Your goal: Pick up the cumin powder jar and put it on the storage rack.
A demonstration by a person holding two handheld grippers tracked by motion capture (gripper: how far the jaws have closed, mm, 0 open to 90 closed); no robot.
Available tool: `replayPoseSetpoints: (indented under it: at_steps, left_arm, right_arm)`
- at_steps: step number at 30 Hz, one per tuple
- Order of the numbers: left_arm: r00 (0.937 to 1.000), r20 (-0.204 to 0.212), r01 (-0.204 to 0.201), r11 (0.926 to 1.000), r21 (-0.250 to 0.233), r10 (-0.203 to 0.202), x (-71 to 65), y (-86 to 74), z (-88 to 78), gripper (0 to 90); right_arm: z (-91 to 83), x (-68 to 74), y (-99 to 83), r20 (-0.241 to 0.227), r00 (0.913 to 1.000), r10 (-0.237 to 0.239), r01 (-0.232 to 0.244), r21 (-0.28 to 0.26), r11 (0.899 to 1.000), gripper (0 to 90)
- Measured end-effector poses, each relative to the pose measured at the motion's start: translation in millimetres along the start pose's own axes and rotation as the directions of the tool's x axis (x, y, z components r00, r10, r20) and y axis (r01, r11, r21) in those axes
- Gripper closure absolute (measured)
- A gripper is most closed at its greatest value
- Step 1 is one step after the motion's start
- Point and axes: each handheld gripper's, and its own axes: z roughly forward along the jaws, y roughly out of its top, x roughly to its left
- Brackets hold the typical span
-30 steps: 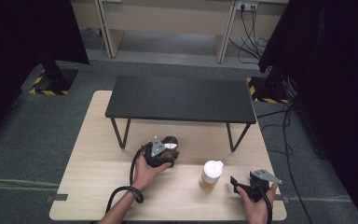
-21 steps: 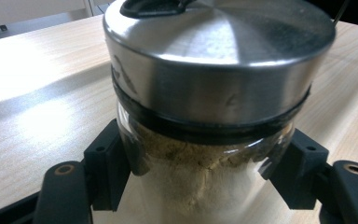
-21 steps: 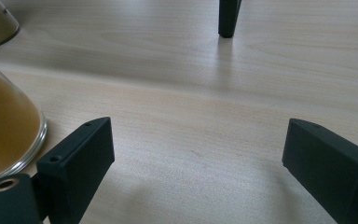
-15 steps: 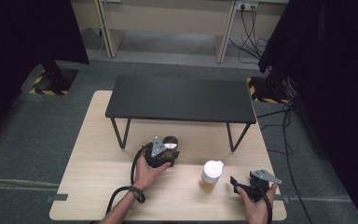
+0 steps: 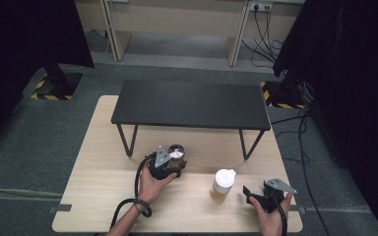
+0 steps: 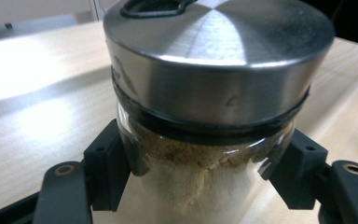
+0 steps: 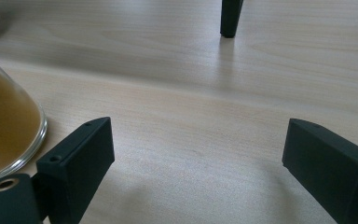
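Light wooden table (image 5: pixel 93 196) on grey carpet. On it: low black bench (image 5: pixel 192 104) at the far side, metal-lidded jar (image 5: pixel 176 152) of powder just in front, white-lidded jar (image 5: pixel 223 184) of amber liquid nearer the right.

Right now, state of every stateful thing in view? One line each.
Left claw: shut on the steel-lidded jar, pads on its glass sides.
Steel-lidded jar: upright, lid on, holds tan powder.
Right claw: open, nothing between the jaws.
White-capped bottle: upright, cap on, amber contents, untouched.
Black low table: standing, top bare.
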Motion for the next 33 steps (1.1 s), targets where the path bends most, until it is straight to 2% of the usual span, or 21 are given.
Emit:
replayPoseSetpoints:
  at_steps: [1,6,11,14,28,33]
  left_arm:
    - [1.0000,0.000,0.000,1.0000,0.000,0.000,0.0,0.0,0.0,30.5]
    - [0.9997,0.009,-0.023,0.9994,-0.028,0.023,-3.5,7.4,-25.2,30.5]
    - [0.9998,0.019,-0.011,0.9993,-0.035,0.011,-5.4,9.6,-43.6,30.5]
    - [0.9997,0.016,-0.018,0.9993,-0.032,0.019,-7.8,9.7,-54.7,30.5]
    - [0.9986,-0.001,-0.052,0.9983,-0.024,0.052,-12.9,-0.8,-115.3,30.5]
    - [0.9989,-0.011,-0.046,0.9985,-0.030,0.046,-12.9,-5.6,-133.5,30.5]
  right_arm:
    - [0.0,0.0,0.0,0.000,1.0000,0.000,0.000,0.000,1.000,9.2]
    - [0.0,-0.7,-0.1,-0.002,1.0000,0.002,-0.002,-0.001,1.000,9.2]
    - [0.1,-0.5,0.4,-0.002,1.0000,0.002,-0.002,0.002,1.000,9.1]
    - [0.0,-0.5,0.1,-0.001,1.0000,0.002,-0.002,0.000,1.000,9.2]
    - [0.1,-0.7,0.1,-0.001,1.0000,0.006,-0.006,0.000,1.000,9.2]
    - [0.9,1.5,1.2,0.005,1.0000,-0.007,0.007,0.006,1.000,9.2]
